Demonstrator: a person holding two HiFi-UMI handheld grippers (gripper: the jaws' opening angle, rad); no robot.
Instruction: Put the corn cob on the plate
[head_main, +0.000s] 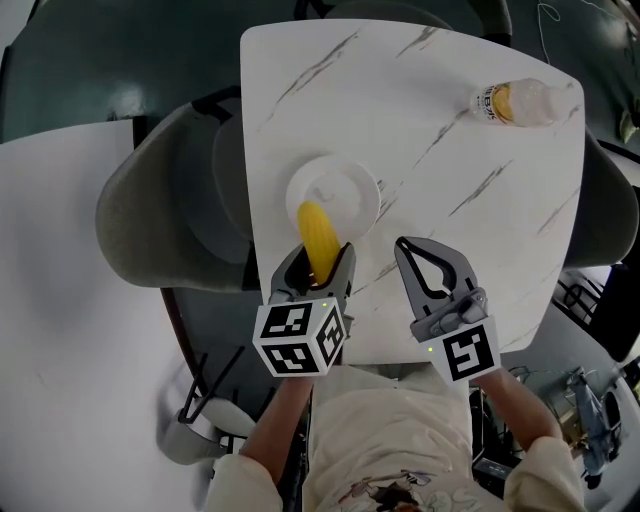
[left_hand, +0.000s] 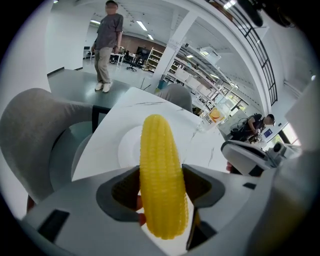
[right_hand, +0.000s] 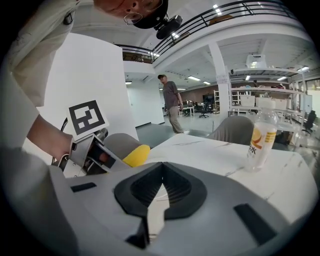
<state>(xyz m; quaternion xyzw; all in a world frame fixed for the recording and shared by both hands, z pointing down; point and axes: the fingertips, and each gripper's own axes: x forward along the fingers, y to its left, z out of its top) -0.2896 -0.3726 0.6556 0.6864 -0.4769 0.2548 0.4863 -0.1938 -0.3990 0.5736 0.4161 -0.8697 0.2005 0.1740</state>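
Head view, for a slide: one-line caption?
Left gripper holds the corn cob at the white plate; right gripper shut, empty.

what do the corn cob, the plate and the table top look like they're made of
The corn cob: probably plastic, a toy; the kernels are evenly moulded, uniformly yellow with a waxy sheen.
The plate: plain white, matte; could be paper or plastic, I can't tell which.
The table top: white with grey veins, smooth; marble or a marble-look laminate.

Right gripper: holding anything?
No, the right gripper has its jaws shut together with nothing between them.
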